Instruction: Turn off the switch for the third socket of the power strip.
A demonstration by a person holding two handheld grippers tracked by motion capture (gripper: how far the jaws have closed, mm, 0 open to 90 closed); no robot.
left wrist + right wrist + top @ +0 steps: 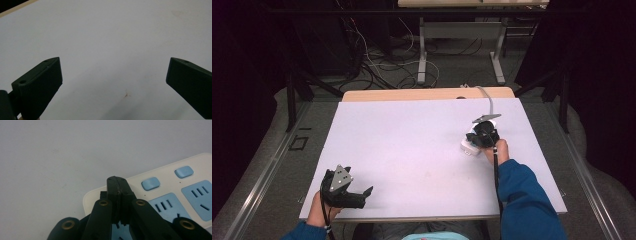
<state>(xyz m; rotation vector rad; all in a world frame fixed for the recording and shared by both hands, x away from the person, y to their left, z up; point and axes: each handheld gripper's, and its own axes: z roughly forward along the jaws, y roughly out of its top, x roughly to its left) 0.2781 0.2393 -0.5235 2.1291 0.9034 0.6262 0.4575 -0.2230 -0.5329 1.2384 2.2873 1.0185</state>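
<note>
A: Entry, largest first. The counter is covered by a plain white sheet. On its right half, toward the far edge, lies a white power strip with blue socket faces and two blue rocker switches. A grey cable leaves it toward the far edge.

B: And your two tools?

A: My right hand-held gripper is down over the strip's near end. Its jaws are pressed together with nothing between them; the joined tips sit just above the casing, beside the nearer switch. I cannot tell whether they touch the plastic. My left hand-held gripper rests at the near left corner of the counter, well apart from the strip. Its jaws stand wide apart and hold nothing, with bare sheet between them.

B: Which step is this, then?

A: My judgement: the approach to press a switch with the closed tips, used as a poker. The press is not yet made.

B: What does the next move need?

A: A small sideways shift onto the switch cap, then a straight push down. The strip looks light, so it may skid; the left gripper could come over to steady it.
</note>
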